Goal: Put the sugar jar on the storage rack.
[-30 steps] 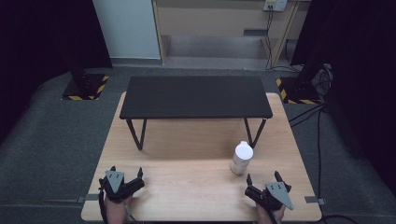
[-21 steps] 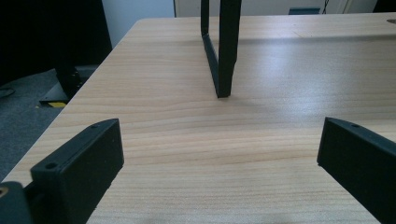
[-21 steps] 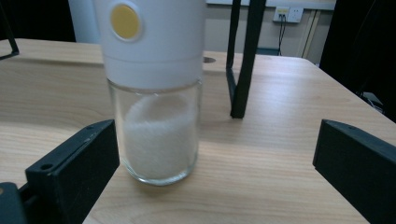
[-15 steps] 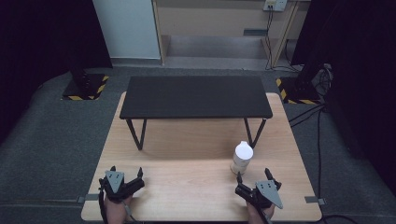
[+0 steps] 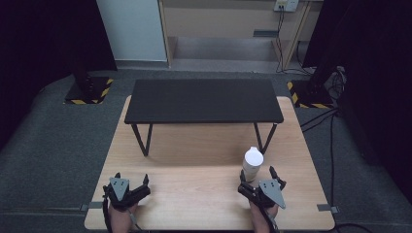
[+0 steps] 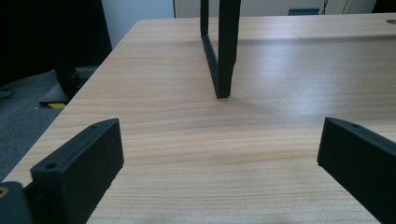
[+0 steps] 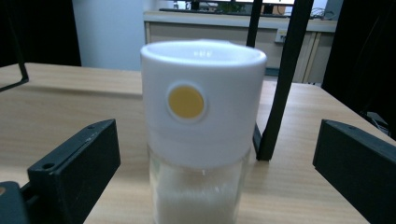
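Observation:
A clear jar with a white cap [image 5: 252,163] stands upright on the wooden table [image 5: 194,170], right of centre. In the right gripper view the jar [image 7: 201,135] is close ahead between the two jaws, its cap bearing a yellow dot, with white powder inside. My right gripper [image 5: 256,180] is open just in front of it, not touching. My left gripper [image 5: 132,182] rests open near the table's front left corner, nothing between its jaws [image 6: 219,154].
A low black bench [image 5: 204,101] stands across the far half of the table; its legs [image 6: 219,51] come down ahead of each gripper. One leg [image 7: 282,79] stands just behind the jar. The table's left edge [image 6: 70,102] is close to my left gripper.
My right gripper has moved left and forward to line up in front of the jar. The left gripper and the jar have stayed put.

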A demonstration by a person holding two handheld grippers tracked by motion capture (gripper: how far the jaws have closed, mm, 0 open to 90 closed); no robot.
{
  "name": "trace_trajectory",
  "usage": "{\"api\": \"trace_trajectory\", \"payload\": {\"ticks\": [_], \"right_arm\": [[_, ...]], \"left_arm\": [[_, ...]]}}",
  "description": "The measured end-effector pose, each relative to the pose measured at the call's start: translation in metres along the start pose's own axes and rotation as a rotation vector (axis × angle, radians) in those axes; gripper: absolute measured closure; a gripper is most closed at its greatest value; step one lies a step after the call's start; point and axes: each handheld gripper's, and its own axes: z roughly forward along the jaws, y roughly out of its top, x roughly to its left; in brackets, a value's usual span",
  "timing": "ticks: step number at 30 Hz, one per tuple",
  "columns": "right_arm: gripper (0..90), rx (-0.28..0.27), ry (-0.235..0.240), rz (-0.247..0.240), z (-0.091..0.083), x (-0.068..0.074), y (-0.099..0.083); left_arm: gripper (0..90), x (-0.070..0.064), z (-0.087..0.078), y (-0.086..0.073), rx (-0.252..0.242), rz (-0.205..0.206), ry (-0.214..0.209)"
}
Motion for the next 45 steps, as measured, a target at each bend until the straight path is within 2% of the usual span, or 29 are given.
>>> {"api": "trace_trajectory", "payload": {"ticks": [14, 19, 26, 31, 45], "right_arm": [[6.7, -0.013, -0.054, 0.040, 0.021, 0.016, 0.007], [14.9, 0.008, -0.063, 0.038, 0.026, 0.018, 0.012], [21.4, 0.003, -0.055, 0.037, 0.027, 0.018, 0.012], [30.2, -0.006, -0.045, 0.030, 0.026, 0.018, 0.012], [30.8, -0.018, -0.026, 0.016, 0.024, 0.016, 0.010]], "left_arm": [[0.0, 0.000, 0.000, 0.000, 0.000, 0.002, 0.000], [0.0, 0.000, 0.000, 0.000, 0.000, 0.003, 0.000], [0.0, 0.000, 0.000, 0.000, 0.001, 0.005, 0.000], [0.0, 0.000, 0.000, 0.000, 0.002, 0.006, 0.000], [0.0, 0.000, 0.001, 0.001, 0.006, 0.001, 0.001]]}}
